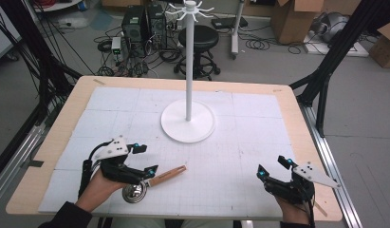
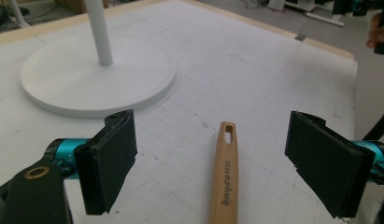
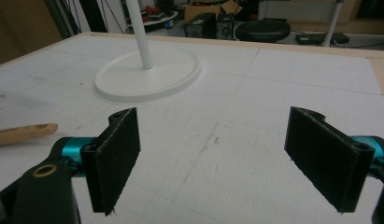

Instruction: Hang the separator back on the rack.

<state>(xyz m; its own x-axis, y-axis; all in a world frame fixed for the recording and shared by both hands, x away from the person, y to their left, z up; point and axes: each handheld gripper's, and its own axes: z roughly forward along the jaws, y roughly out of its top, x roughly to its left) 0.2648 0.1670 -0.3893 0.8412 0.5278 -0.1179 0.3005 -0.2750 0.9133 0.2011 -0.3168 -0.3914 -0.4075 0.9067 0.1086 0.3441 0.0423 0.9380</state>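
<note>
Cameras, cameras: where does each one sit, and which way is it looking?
High view: sits above the person's side, looking forward and down at the white table mat; both forearms and the left hand-held gripper and right hand-held gripper show.
Left gripper view: rides the left hand-held gripper, looking along its open black jaws at the wooden-handled metal strainer.
Right gripper view: rides the right hand-held gripper, facing across the mat.
All three share the tall white round-based hook stand.

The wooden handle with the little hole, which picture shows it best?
The left gripper view: the wooden handle lies close between the open jaws, slot and lettering clear. The high view shows it small, joined to a metal cup. The right gripper view catches its tip.
</note>
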